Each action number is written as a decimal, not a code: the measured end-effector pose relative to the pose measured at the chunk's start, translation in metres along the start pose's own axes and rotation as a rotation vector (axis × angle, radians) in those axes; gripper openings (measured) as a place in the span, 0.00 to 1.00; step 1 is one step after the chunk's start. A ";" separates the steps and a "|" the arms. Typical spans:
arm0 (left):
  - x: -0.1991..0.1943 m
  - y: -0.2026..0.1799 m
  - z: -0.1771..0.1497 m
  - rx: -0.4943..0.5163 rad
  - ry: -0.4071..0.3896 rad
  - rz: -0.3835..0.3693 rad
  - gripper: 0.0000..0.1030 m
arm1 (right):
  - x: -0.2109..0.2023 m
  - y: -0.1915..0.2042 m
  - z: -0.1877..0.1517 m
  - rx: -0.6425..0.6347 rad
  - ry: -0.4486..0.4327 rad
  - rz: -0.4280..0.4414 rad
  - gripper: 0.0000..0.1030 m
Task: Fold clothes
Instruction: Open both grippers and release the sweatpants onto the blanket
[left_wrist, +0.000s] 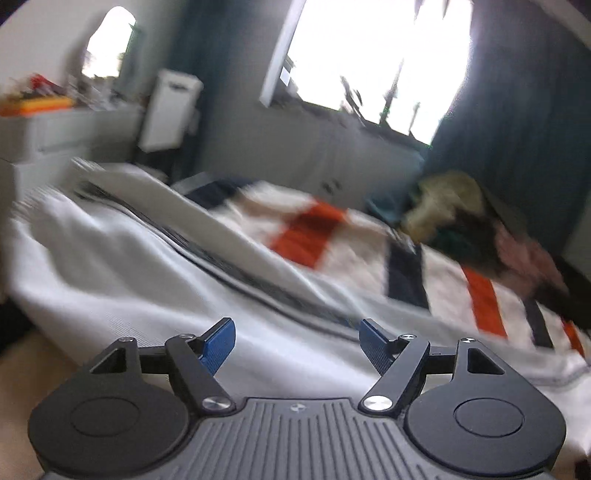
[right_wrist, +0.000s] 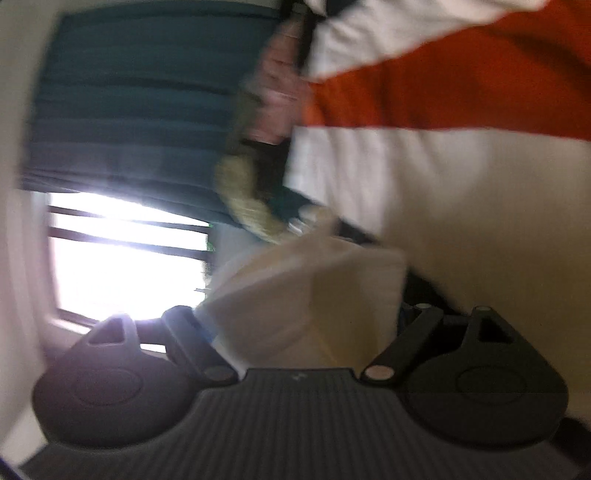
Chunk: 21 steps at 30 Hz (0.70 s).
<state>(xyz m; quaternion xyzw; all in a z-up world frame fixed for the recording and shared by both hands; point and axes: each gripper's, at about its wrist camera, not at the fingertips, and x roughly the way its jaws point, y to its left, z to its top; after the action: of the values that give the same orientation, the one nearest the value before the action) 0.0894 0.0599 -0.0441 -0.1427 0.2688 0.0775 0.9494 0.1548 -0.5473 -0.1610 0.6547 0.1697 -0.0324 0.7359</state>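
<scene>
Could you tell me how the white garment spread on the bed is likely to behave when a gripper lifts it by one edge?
The white garment already lies in soft folds and creases, so it will probably hang limp and drape rather than hold shape. It looks thin, so likely light. A fold of white cloth sags between the right gripper's open jaws, suggesting it slips out easily.

- I'm in a bedroom at home: a bed (left_wrist: 110, 280) under white bedding, with a white, orange and navy blanket (left_wrist: 332, 236) over it.
- Dark teal curtains (left_wrist: 517, 129) beside a bright window (left_wrist: 369, 55).
- A cluttered white dresser (left_wrist: 66, 125) (contents too blurred to name).
- Loose clothes (left_wrist: 461, 214) piled on the bed.
</scene>
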 end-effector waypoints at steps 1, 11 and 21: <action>0.008 -0.004 -0.004 0.021 0.026 -0.001 0.74 | 0.004 -0.005 -0.001 0.007 0.022 -0.065 0.82; 0.039 -0.009 -0.034 0.146 0.134 0.041 0.76 | 0.041 0.027 -0.025 -0.305 0.180 -0.178 0.77; 0.037 -0.008 -0.034 0.166 0.145 0.037 0.77 | 0.052 0.036 -0.027 -0.270 0.106 -0.095 0.77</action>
<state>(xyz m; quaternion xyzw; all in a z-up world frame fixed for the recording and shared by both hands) 0.1057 0.0438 -0.0896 -0.0641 0.3449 0.0620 0.9344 0.2080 -0.5071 -0.1446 0.5416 0.2422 -0.0095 0.8050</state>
